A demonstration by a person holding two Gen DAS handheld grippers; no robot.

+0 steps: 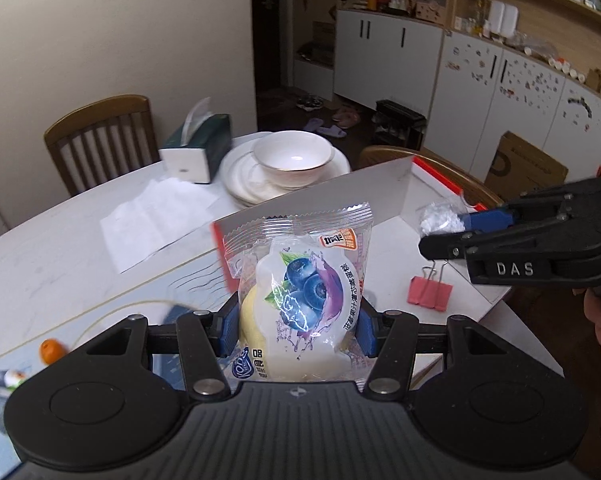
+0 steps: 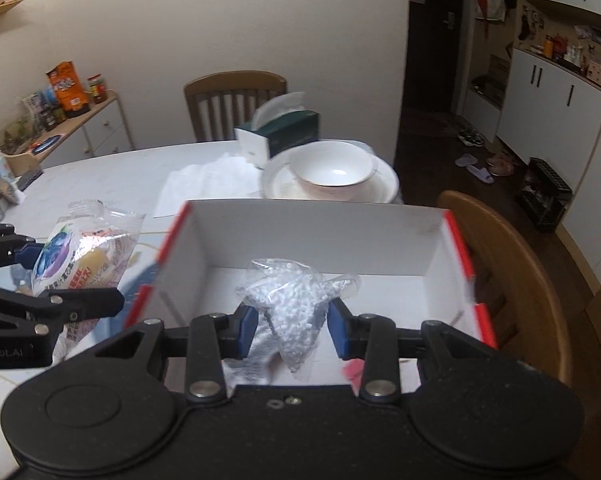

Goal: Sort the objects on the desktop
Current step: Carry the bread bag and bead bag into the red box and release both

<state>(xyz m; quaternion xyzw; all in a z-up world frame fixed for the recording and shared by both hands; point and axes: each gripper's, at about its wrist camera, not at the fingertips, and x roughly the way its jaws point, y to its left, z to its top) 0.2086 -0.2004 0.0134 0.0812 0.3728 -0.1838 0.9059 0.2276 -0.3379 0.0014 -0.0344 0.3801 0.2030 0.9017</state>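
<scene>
My left gripper is shut on a clear snack packet with blueberry print and holds it upright above the table, just left of the open white box with red edges. The packet also shows in the right wrist view. My right gripper is over the box, its pads touching a clear bag of white beads. The right gripper and the bag also show in the left wrist view. A pink binder clip lies on the box floor.
A white bowl sits on stacked plates behind the box, next to a green tissue box and a paper sheet. An orange object lies at the left. Wooden chairs stand around the table.
</scene>
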